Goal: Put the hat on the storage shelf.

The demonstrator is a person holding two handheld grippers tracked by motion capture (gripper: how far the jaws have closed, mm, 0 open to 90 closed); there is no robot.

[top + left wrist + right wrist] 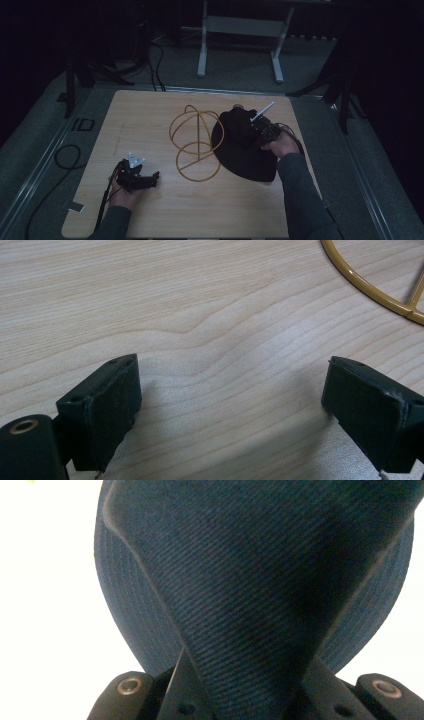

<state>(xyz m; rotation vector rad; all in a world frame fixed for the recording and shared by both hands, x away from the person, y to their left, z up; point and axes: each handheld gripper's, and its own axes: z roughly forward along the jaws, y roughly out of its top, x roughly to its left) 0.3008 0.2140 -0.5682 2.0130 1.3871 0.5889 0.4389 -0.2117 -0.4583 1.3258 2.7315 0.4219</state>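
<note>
High view first: you are working at a wooden table [150,220] in a dim room. Your right gripper [257,131] is sitting on top of a dark hat [245,155] that is lying on the right part of the table, its brim spreading toward you. Your right hand [285,145] is gripping the tool from behind. Just left of the hat, and touching or overlapping its edge, a yellow wire stand [195,142] made of rings is standing on the wood. Your left gripper [142,180] is resting low on the near left part of the table, well apart from the hat, pointing toward the stand.

Left gripper view: your jaws are standing wide apart with nothing but bare wood grain between them. A curve of the yellow wire stand [370,287] is crossing the upper right corner.

Right gripper view: your jaws are pinching a raised fold of the hat's [250,595] dark twill crown, the cloth gathering into a ridge running down between them. The round brim is showing behind the fold against the bright table.
</note>
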